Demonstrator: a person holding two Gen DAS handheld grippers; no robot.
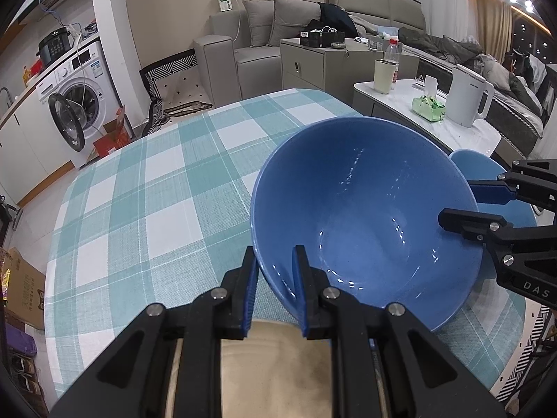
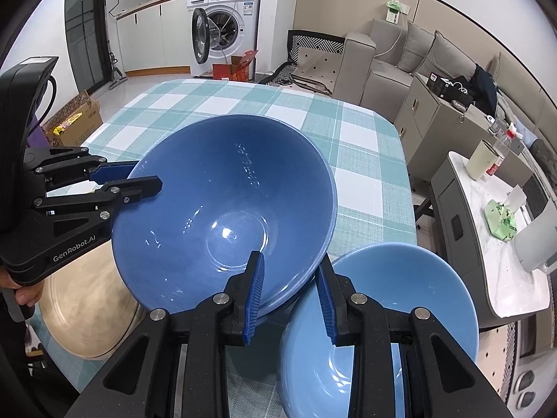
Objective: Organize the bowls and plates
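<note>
Both grippers, left (image 1: 275,271) and right (image 2: 290,282), clamp opposite rims of one tilted dark blue bowl (image 2: 222,209), jaws narrow.

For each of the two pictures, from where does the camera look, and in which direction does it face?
Left wrist view: sits on the left tongs, looks down across the checked table toward the sofa; its fingers pinch the rim of the large blue bowl.
Right wrist view: sits on the right tongs, looks toward the washing machine; its fingers straddle the same bowl's rim, and a hand shows.
Shared: the bowl, the lighter blue bowl, the table, each other's tongs.
</note>
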